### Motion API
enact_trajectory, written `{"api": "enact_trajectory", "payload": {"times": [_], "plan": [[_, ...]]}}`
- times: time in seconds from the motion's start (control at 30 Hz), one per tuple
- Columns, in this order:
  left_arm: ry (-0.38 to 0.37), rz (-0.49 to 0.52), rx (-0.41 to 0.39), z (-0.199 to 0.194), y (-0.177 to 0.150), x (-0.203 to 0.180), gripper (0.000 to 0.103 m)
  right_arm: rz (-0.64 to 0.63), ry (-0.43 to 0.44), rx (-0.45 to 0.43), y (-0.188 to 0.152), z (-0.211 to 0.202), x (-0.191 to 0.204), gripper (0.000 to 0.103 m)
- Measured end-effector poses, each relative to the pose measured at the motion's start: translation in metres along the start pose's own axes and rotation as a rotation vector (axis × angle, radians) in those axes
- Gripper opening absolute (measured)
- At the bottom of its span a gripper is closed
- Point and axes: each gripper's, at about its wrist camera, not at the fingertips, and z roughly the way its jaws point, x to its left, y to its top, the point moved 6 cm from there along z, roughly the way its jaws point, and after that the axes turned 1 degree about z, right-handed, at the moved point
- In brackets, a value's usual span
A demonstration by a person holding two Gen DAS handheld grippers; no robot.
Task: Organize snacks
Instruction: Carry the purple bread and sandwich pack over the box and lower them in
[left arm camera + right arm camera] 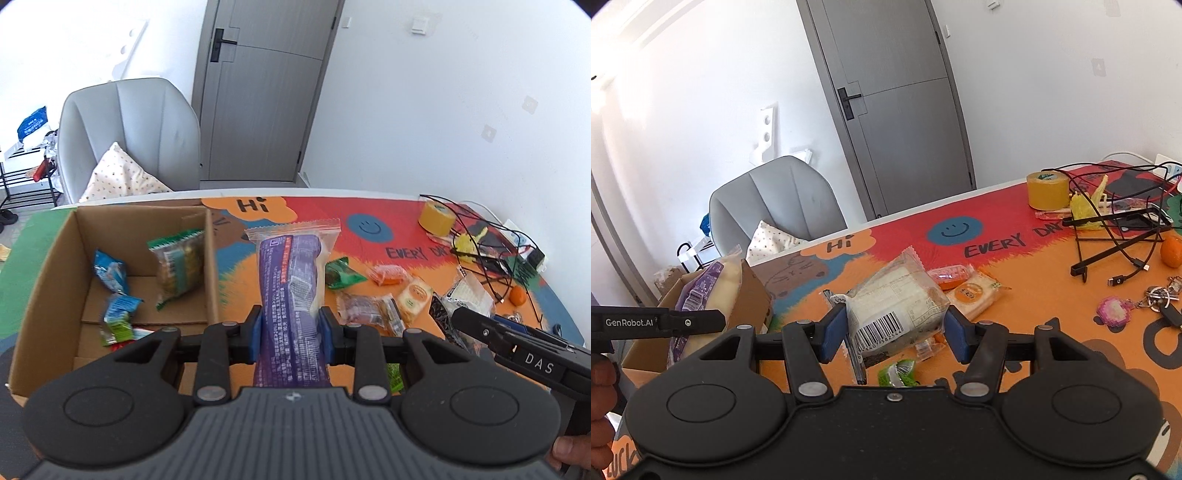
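We see a purple printed snack pack [291,295] with clear, red-striped ends between blue pads [255,334] of the black left tool [290,332]. The box [48,266] is plain brown. The desk [1052,295] cover is orange and red, with a blue smiley [955,229] and black lettering. A yellow tape roll [1047,190] stands near its far edge.

Bare floor shows at the centre of the cardboard box [48,280], while loose snack packets [384,295] and tangled cables [491,254] crowd the frame's right.
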Motion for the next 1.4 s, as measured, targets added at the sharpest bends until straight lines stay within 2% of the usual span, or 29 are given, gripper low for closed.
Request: {"api": "enact_trajectory", "payload": {"times": [0.27, 0.47, 0.9, 1.03, 1.17, 1.23, 1.4], "plan": [[0.034, -0.034, -0.038, -0.017, 0.010, 0.025, 0.030, -0.039, 0.048, -0.016, 0.011, 0.003, 0.032, 0.056], [0.086, -0.081, -0.061, -0.027, 0.015, 0.055, 0.030, -0.072, 0.098, -0.018, 0.017, 0.010, 0.056, 0.056], [0.191, -0.154, -0.055, -0.029, 0.019, 0.110, 0.031, -0.125, 0.182, -0.001, 0.021, 0.026, 0.102, 0.056], [0.244, -0.153, -0.065, -0.033, 0.020, 0.123, 0.041, -0.143, 0.210, 0.007, 0.021, 0.032, 0.118, 0.056], [0.256, -0.170, -0.078, -0.039, 0.019, 0.130, 0.045, -0.164, 0.239, 0.018, 0.021, 0.038, 0.135, 0.056], [0.257, -0.180, -0.088, -0.044, 0.018, 0.133, 0.052, -0.175, 0.254, 0.024, 0.021, 0.040, 0.143, 0.056], [0.263, -0.202, -0.112, -0.052, 0.019, 0.142, 0.061, -0.208, 0.294, 0.036, 0.020, 0.043, 0.164, 0.056]]}}
